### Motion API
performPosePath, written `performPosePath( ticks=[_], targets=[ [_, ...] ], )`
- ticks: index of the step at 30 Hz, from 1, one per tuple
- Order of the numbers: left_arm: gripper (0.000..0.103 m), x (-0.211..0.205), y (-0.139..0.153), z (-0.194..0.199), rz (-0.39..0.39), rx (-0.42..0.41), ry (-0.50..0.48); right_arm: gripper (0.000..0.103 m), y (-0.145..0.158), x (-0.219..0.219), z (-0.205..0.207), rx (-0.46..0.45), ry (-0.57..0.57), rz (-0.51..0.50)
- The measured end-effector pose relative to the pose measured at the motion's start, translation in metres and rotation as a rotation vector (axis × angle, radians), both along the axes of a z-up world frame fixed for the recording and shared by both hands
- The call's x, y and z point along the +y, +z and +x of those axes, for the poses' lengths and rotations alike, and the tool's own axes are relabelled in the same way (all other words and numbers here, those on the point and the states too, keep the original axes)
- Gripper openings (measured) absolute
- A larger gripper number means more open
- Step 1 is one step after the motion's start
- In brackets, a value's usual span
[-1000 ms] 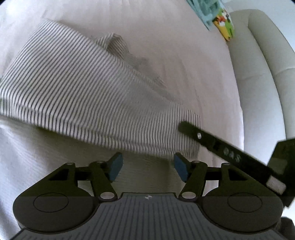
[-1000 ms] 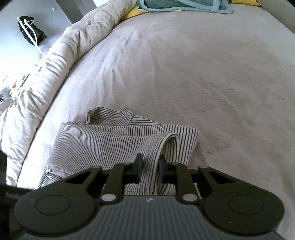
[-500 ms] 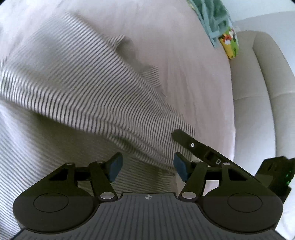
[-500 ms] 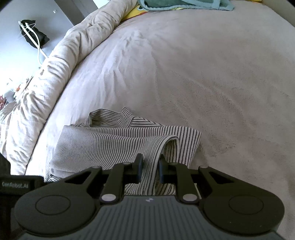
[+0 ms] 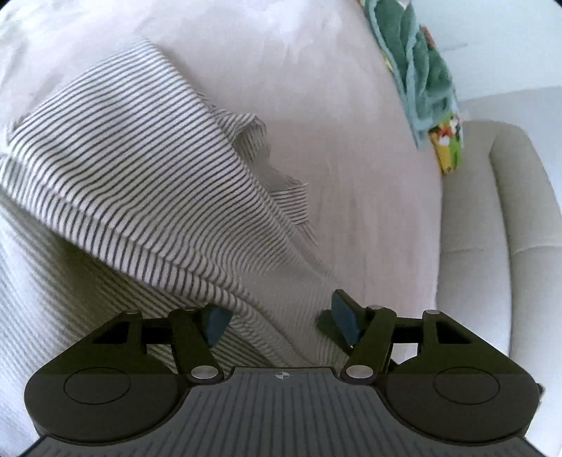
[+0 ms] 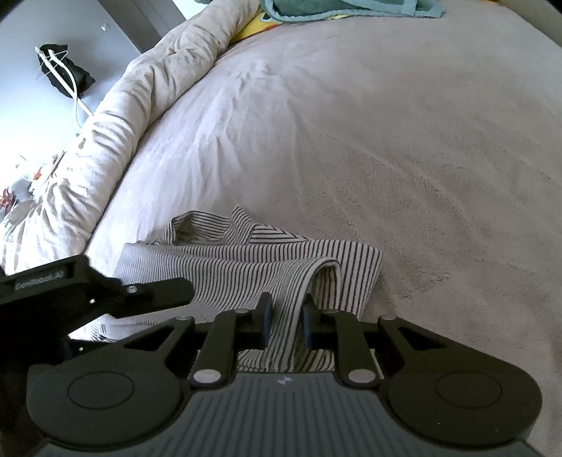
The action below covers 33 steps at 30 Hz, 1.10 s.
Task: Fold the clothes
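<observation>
A grey-and-white striped garment (image 5: 147,197) lies partly folded on a beige bedspread (image 5: 316,88); it also shows in the right wrist view (image 6: 246,260). My left gripper (image 5: 279,320) is open, its blue pads either side of the garment's near folded edge, with cloth between them. My right gripper (image 6: 284,323) is shut on a raised fold of the striped garment at its near right corner. The left gripper's body (image 6: 87,291) shows at the left of the right wrist view, over the garment's left part.
A crumpled beige duvet (image 6: 116,116) runs along the bed's left side. A teal towel (image 6: 344,7) and a colourful item (image 5: 446,140) lie at the far end. A padded cream bed frame (image 5: 520,228) stands on the right. A black bag with a white cable (image 6: 63,73) lies beyond the duvet.
My left gripper has moved forward over the garment's edge, so cloth now lies between its open fingers. It has come into the right wrist view. My right gripper keeps its hold.
</observation>
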<state>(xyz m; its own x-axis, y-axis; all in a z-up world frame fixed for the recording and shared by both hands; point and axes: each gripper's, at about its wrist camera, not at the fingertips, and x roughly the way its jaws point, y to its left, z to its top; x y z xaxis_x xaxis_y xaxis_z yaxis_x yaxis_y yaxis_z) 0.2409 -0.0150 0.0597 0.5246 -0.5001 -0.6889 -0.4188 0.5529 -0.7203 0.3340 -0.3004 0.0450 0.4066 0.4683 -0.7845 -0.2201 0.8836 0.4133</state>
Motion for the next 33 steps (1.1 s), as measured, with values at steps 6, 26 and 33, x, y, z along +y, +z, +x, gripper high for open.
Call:
performPosePath(
  ticks=[6, 26, 33],
  targets=[
    [0.075, 0.005, 0.009, 0.001, -0.032, -0.056, 0.019, 0.017, -0.004, -0.001, 0.001, 0.010, -0.010, 0.018],
    [0.021, -0.031, 0.016, 0.026, 0.225, -0.073, -0.198, 0.009, 0.032, -0.002, -0.009, -0.188, 0.017, -0.079],
    [0.060, -0.045, 0.014, 0.031, 0.292, 0.044, -0.339, 0.014, 0.006, -0.008, 0.002, -0.086, -0.042, -0.179]
  ],
)
